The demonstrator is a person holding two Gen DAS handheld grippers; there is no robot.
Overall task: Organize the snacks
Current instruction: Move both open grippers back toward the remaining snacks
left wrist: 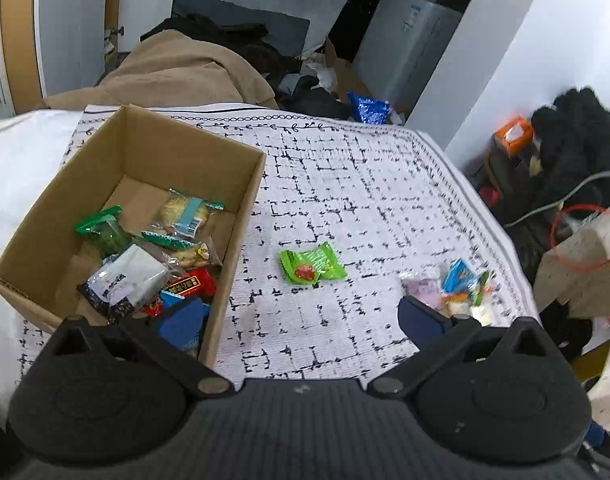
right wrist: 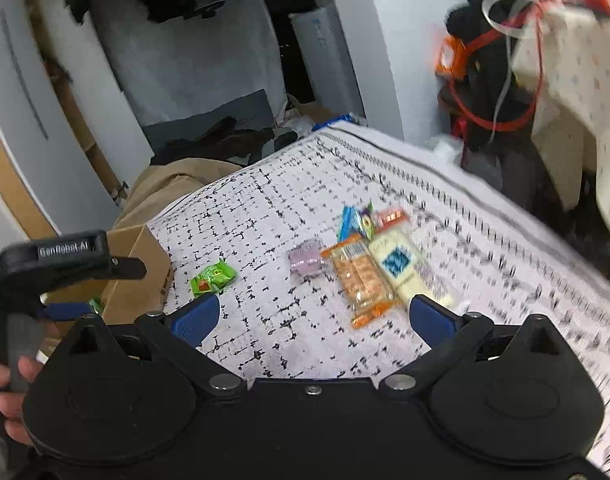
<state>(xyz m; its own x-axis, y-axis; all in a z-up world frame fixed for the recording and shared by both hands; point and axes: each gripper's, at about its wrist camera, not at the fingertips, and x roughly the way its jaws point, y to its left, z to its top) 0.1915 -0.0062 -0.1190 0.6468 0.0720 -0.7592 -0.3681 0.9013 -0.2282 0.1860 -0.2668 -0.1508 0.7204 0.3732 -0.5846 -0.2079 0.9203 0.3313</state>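
A cardboard box (left wrist: 193, 136) at the left of the patterned cloth holds several snack packets (left wrist: 153, 256). A green candy packet (left wrist: 311, 268) lies on the cloth right of the box; it also shows in the right wrist view (right wrist: 213, 276). More snacks lie in a cluster (left wrist: 461, 288): an orange cracker pack (right wrist: 361, 280), a pale yellow bar (right wrist: 405, 272), a pink packet (right wrist: 305, 262) and small blue and green ones (right wrist: 355, 220). My left gripper (left wrist: 301, 316) is open and empty, its left finger over the box's near corner. My right gripper (right wrist: 315, 314) is open and empty just before the cracker pack.
The box corner (right wrist: 145, 264) and the other gripper's body (right wrist: 65, 256) show at the left of the right wrist view. A brown coat (left wrist: 185, 68) lies behind the table. A black bag (left wrist: 577, 136), orange box (left wrist: 513, 134) and cables sit to the right, past the table edge.
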